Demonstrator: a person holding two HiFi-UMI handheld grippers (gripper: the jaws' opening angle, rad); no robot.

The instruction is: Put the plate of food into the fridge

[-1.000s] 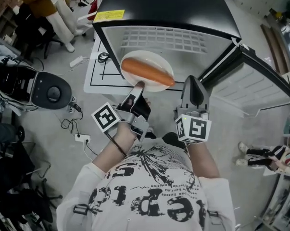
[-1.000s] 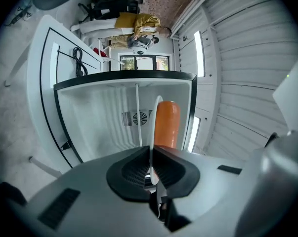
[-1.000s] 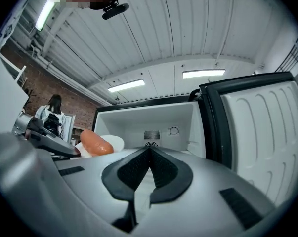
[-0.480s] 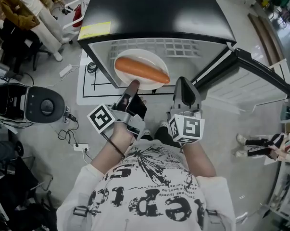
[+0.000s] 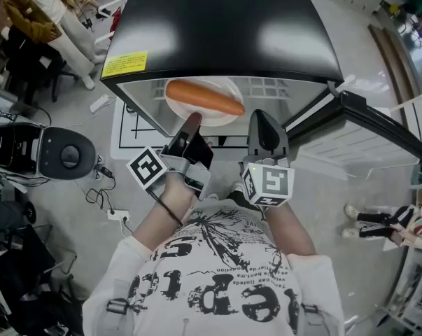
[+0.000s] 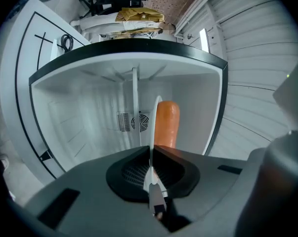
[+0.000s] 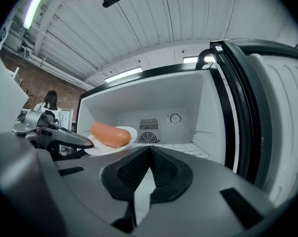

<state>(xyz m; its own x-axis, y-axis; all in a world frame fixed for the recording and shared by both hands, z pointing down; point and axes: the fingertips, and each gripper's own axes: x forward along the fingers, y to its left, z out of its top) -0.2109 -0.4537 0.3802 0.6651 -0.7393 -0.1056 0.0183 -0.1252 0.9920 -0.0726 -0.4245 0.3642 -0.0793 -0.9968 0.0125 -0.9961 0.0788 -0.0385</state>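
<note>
A white plate (image 5: 197, 115) with a long orange sausage (image 5: 204, 98) is held by its near rim in my left gripper (image 5: 192, 123), which is shut on it. The plate's far half lies under the black top of the open fridge (image 5: 224, 26), above a wire shelf (image 5: 270, 86). In the left gripper view the plate (image 6: 156, 112) shows edge-on between the jaws, with the sausage (image 6: 167, 125) to its right. My right gripper (image 5: 258, 122) is beside it, shut and empty. In the right gripper view the plate (image 7: 126, 131), the sausage (image 7: 109, 135) and the right gripper (image 7: 149, 148) face the white fridge interior.
The fridge door (image 5: 378, 121) stands open to the right. On the floor to the left lie a black round-topped appliance (image 5: 57, 152), cables and a power strip (image 5: 116, 201). A white mat with black lines (image 5: 130, 128) lies beside the fridge. A person (image 5: 36, 12) stands at the upper left.
Both grippers have moved forward toward the fridge. The plate with the sausage has gone from in front of the opening to partly under the fridge's top edge.
</note>
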